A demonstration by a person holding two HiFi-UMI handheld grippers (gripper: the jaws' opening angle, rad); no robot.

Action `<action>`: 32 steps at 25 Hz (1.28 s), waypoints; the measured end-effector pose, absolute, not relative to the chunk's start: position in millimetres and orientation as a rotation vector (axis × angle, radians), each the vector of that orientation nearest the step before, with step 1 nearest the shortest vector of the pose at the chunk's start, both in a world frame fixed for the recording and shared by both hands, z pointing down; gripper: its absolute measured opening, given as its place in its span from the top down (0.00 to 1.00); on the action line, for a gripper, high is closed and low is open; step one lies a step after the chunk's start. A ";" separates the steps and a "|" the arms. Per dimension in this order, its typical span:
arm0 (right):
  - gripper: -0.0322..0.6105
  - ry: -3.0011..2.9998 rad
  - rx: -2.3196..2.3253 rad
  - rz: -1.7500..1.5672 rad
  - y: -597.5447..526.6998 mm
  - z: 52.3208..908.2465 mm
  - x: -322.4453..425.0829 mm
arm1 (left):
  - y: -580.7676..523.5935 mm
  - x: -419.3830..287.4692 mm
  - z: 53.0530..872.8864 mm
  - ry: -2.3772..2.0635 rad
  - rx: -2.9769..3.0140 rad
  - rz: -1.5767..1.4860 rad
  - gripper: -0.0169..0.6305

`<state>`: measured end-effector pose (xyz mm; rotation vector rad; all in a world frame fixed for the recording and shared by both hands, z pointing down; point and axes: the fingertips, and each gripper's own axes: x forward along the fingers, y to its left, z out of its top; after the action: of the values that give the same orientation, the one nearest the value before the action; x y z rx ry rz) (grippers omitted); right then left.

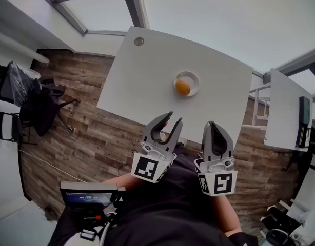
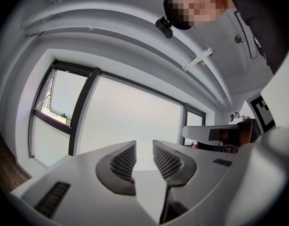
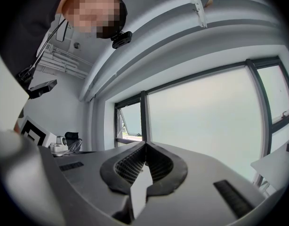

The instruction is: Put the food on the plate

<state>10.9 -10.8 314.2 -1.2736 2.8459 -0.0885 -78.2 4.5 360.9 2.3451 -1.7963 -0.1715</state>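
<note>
An orange round piece of food [image 1: 182,87] lies on a small white plate [image 1: 194,78] near the middle of the white table [image 1: 147,81]. Both grippers are held up close to the person's body, short of the table's near edge. My left gripper [image 1: 171,121] has a narrow gap between its jaws and nothing in it. In the left gripper view its jaws [image 2: 143,149] point up at a window. My right gripper [image 1: 213,128] has its jaws together and empty. The right gripper view also shows them [image 3: 144,147] facing windows.
Black chairs [image 1: 29,96] stand on the wood floor at the left. A device with a screen [image 1: 88,196] sits at the lower left. A second white table [image 1: 286,111] stands at the right. A round cable hole [image 1: 139,41] marks the table's far corner.
</note>
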 end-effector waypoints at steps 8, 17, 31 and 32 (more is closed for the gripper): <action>0.94 2.850 -1.254 -0.060 -10.7 309.0 -6.4 | 6.4 -92.0 351.1 -1.795 2.369 -0.219 0.96; 0.94 2.866 -1.234 -0.044 -10.6 310.7 -12.0 | 3.2 -93.4 347.4 -1.818 2.384 -0.196 0.96; 0.94 2.857 -1.191 0.004 -9.5 304.9 -20.8 | 4.4 -91.4 341.5 -1.868 2.451 -0.122 0.96; 0.94 2.857 -1.191 0.002 -9.8 305.2 -20.8 | 4.0 -91.6 341.8 -1.866 2.449 -0.120 0.96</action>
<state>-20.8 -9.8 305.2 -1.1911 2.8573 0.0018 -91.6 4.0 341.8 2.4488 -1.8655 -0.1197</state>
